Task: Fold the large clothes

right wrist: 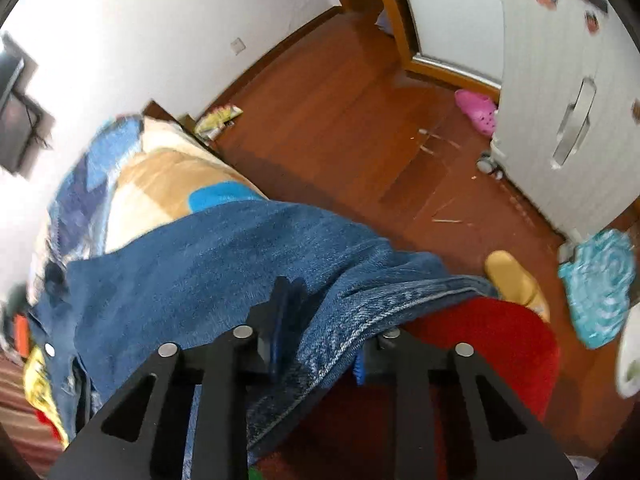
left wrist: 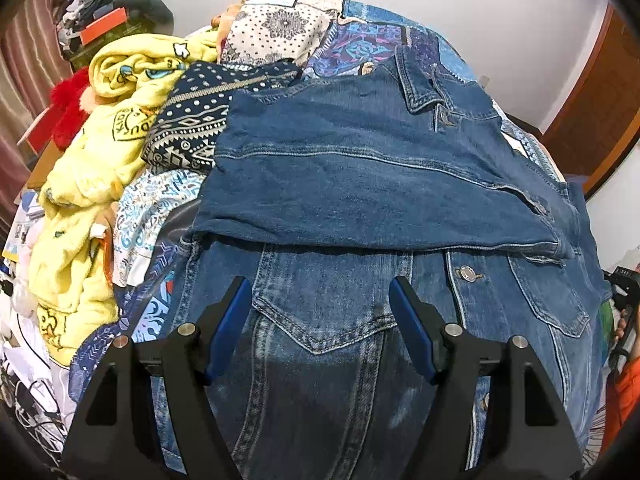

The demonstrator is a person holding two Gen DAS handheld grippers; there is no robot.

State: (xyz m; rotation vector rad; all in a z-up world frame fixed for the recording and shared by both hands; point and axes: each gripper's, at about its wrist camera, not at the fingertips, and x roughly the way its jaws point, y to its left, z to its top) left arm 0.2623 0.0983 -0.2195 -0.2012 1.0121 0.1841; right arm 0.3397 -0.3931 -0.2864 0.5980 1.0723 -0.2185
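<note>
- Left wrist view: the left gripper (left wrist: 320, 320) hangs over the denim jacket (left wrist: 360, 184) with its jaws spread wide and nothing between them; its blue pads (left wrist: 230, 328) frame a chest-pocket flap, so this hand is judged ready either to pin the cloth or to take a new hold.
- The jacket lies spread on the patterned bedspread (left wrist: 280, 28), near the bed's near edge. One panel is already folded across the body, its hem running side to side above the pocket row.
- A yellow fleece garment (left wrist: 88, 184) and a navy patterned cloth (left wrist: 200, 120) are heaped toward the bed's left edge, apart from the fold zone.
- Right wrist view: the right gripper (right wrist: 320, 332) is clamped on a seamed edge of the jacket (right wrist: 200, 264), which bunches between the fingers. The cloth is held taut from the bed's right edge, out over the wooden floor (right wrist: 340, 120), probably so that this side can be carried over.
- Motion blur softens the bed's far corner here.
</note>
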